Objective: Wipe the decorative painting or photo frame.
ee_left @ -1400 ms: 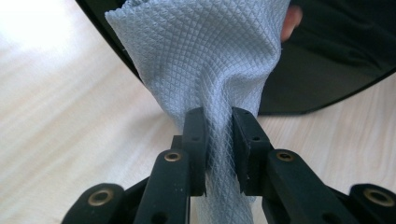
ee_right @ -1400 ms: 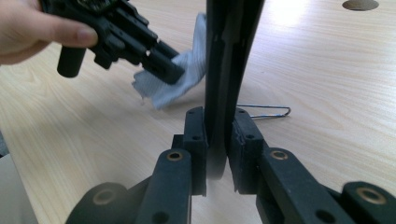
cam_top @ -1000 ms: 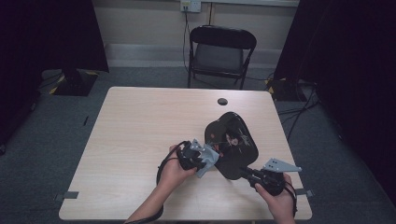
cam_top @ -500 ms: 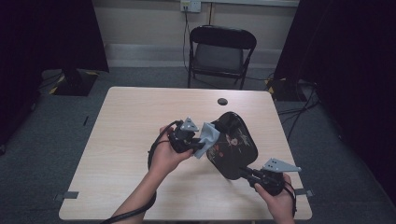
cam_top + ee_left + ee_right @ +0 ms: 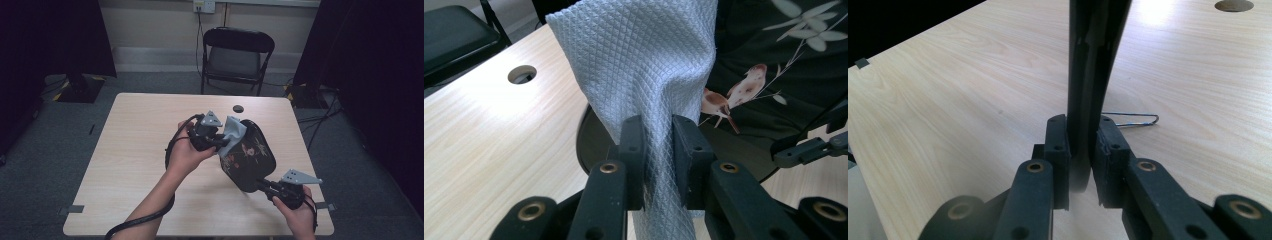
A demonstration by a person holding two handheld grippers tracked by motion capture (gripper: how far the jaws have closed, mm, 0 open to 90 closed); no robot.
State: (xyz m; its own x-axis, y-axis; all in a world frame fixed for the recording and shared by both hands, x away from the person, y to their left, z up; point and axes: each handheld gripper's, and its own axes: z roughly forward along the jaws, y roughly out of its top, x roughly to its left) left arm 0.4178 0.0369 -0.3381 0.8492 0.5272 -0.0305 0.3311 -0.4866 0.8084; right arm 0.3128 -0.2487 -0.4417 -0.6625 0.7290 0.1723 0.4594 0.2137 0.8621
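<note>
High view: over the wooden table (image 5: 135,150), the left gripper (image 5: 220,141) presses a grey cloth (image 5: 232,131) against the upper edge of a black tray (image 5: 250,157) printed with birds and flowers, which the right gripper (image 5: 265,186) holds tilted up by its lower rim. Left gripper view: the jaws pinch the quilted cloth (image 5: 644,75), with the tray (image 5: 784,65) just behind it. Right gripper view: the jaws clamp the tray's thin edge (image 5: 1088,100), above the tabletop.

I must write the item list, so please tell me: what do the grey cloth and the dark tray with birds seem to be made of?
The grey cloth looks like woven microfibre, matt, with a fine diamond texture. The tray seems to be lacquered plastic or wood, hard to tell which: its black surface is smooth and glossy, with painted birds and leaves, and its thin edge reflects light in the right gripper view.
</note>
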